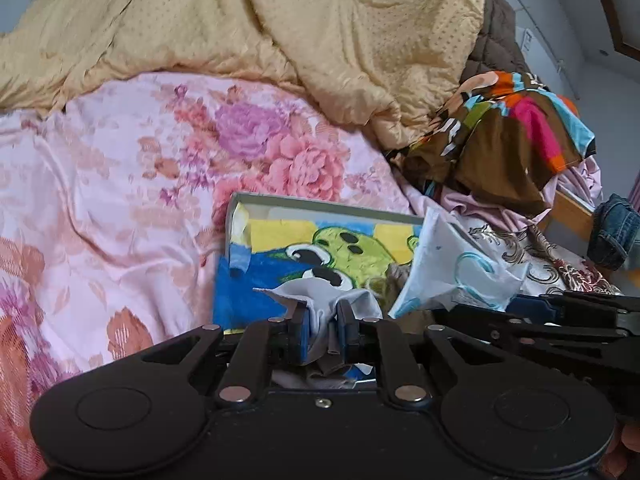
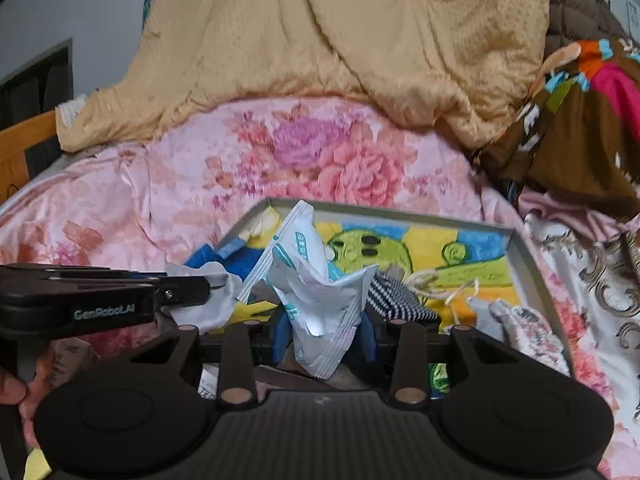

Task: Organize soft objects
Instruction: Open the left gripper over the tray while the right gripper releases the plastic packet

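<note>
A grey tray point(image 1: 320, 200) lined with a frog-print cloth point(image 1: 344, 244) lies on the floral bedspread. My left gripper point(image 1: 322, 312) is shut on a small grey cloth point(image 1: 320, 294) over the tray's near edge; it also shows in the right wrist view point(image 2: 216, 292). My right gripper point(image 2: 324, 332) is shut on a white crumpled plastic packet point(image 2: 316, 292), held upright above the tray point(image 2: 520, 240); the packet also shows in the left wrist view point(image 1: 444, 264). A striped sock point(image 2: 400, 300) and a floral cloth item point(image 2: 528, 328) lie in the tray.
A tan quilt point(image 1: 280, 20) is heaped at the back of the bed. A colourful patterned garment point(image 1: 512, 132) lies at the right, with jeans point(image 1: 616, 232) beyond the bed edge. The pink floral bedspread point(image 1: 120, 200) stretches left.
</note>
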